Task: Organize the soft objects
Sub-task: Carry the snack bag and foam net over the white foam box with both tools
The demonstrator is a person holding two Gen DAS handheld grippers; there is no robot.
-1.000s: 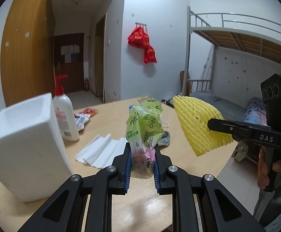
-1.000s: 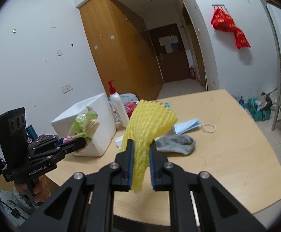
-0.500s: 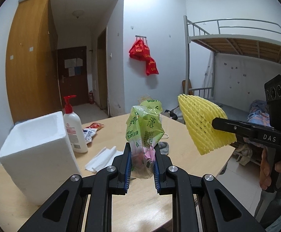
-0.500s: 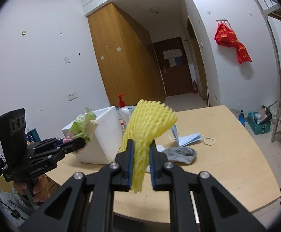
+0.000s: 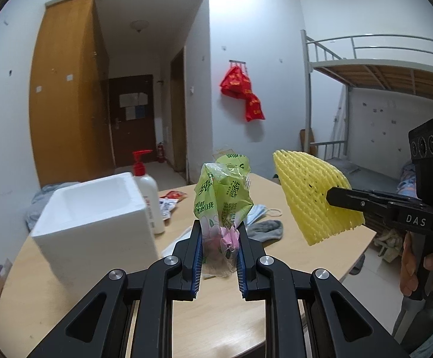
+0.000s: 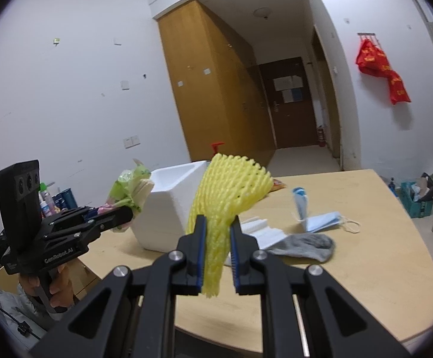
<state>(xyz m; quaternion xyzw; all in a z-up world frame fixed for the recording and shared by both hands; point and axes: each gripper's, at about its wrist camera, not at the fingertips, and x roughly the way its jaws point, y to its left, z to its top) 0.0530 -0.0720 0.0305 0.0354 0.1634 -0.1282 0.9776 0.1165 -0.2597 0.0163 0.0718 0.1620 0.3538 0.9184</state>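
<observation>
My left gripper point(image 5: 218, 238) is shut on a green plastic tissue pack point(image 5: 222, 197) and holds it above the wooden table point(image 5: 210, 313). My right gripper point(image 6: 218, 232) is shut on a yellow foam net sleeve point(image 6: 228, 191), also held in the air; the sleeve shows in the left wrist view point(image 5: 309, 197) to the right of the pack. A white foam box point(image 5: 97, 217) stands open-topped at the table's left, also in the right wrist view point(image 6: 168, 205). A grey sock point(image 6: 306, 246), a blue face mask point(image 6: 324, 220) and white folded tissues point(image 6: 261, 229) lie on the table.
A white pump bottle with a red top point(image 5: 148, 191) stands behind the foam box. Red snack wrappers point(image 5: 171, 198) lie near it. A bunk bed point(image 5: 380, 89) stands at the right. The table edge curves near me point(image 6: 365, 328).
Both grippers have risen and drawn back from the table with their loads. The foam box's open top now shows in the left wrist view.
</observation>
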